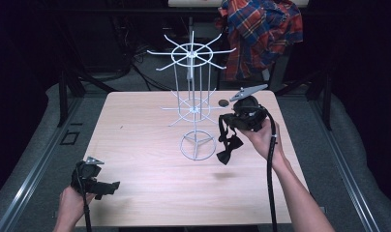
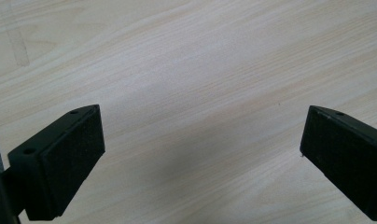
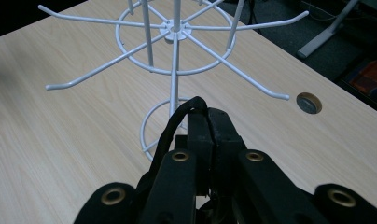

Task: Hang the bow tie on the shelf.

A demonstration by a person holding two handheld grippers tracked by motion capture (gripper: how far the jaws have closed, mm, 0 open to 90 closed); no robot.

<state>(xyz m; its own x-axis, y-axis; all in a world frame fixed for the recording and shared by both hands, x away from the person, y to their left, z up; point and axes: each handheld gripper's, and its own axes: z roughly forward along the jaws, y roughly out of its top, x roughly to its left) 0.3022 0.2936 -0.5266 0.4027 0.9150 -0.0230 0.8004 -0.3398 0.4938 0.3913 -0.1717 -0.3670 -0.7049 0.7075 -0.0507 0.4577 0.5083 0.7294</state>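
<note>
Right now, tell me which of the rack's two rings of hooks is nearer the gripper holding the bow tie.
The lower ring of hooks: it sits level with the right gripper and its bow tie, while the upper ring spreads well above them.

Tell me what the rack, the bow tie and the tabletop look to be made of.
Rack: likely white-coated metal wire, thin stiff rods with a slight sheen.
Bow tie: black fabric, apparently matte; it hangs limp from the right claw.
Tabletop: pale wood or wood-look laminate, with visible grain.
</note>
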